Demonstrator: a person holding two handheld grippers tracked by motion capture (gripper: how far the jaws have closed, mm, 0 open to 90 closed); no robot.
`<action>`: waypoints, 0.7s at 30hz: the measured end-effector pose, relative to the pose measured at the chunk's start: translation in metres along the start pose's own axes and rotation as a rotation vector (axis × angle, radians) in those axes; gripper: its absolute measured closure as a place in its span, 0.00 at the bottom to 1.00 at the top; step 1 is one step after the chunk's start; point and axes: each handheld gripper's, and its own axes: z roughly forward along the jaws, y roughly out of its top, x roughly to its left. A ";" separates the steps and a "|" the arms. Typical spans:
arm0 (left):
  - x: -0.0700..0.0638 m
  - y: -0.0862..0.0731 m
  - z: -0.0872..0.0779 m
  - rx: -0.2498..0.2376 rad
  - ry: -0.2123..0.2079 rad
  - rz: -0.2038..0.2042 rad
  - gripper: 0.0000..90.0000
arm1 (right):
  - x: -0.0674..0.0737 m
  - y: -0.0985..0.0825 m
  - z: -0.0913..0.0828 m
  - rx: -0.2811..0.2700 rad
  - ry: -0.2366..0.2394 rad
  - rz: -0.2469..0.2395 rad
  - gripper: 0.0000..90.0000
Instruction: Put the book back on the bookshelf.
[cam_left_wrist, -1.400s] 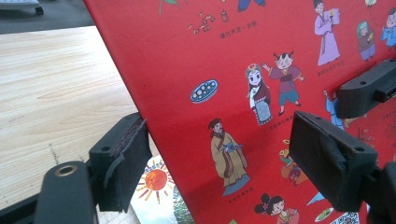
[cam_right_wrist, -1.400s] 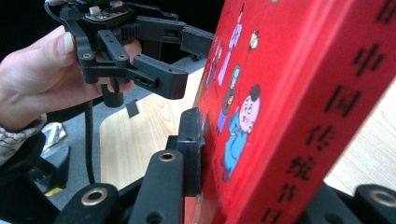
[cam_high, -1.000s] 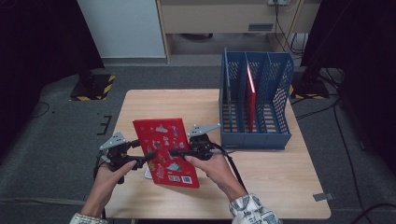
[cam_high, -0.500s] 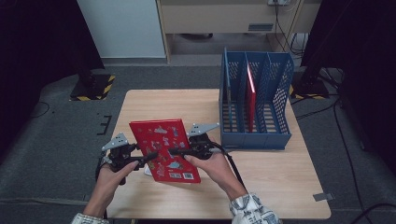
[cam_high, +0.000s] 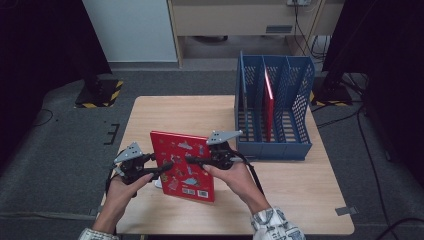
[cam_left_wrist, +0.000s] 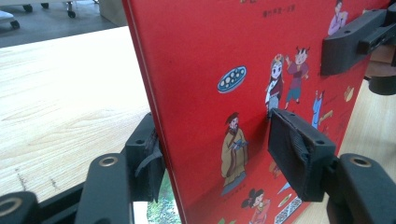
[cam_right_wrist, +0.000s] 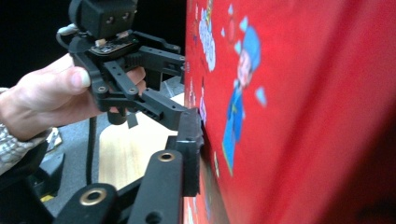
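Tools both pinch our red picture book (cam_high: 182, 165) above the wooden desk (cam_high: 295, 185). Left tool (cam_high: 167, 165), jaws just closing, grips its nine o'clock edge; right tool (cam_high: 192, 160) clamps three o'clock.

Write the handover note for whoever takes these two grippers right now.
Left gripper: jaws have just been closing around the left edge of the red picture book; one pad sits on the cover, full clamp not certain.
Right gripper: shut on the book's right side.
Book: raised between both grippers, tilted above the wooden table.
Blue file rack: at the table's right, one red book already standing in a middle slot.
Done: book picked up.
Left, probably: carry it to the rack and stand it in a free slot.
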 end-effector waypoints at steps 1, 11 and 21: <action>0.000 0.001 -0.001 0.002 0.001 0.002 0.43 | 0.001 0.001 0.000 0.000 0.001 -0.003 0.84; -0.001 0.009 -0.013 -0.042 0.032 0.017 0.45 | 0.004 0.010 0.001 -0.015 0.007 -0.049 0.83; -0.001 0.009 -0.012 -0.058 0.085 0.047 0.46 | 0.000 0.013 0.005 -0.031 -0.031 -0.102 0.75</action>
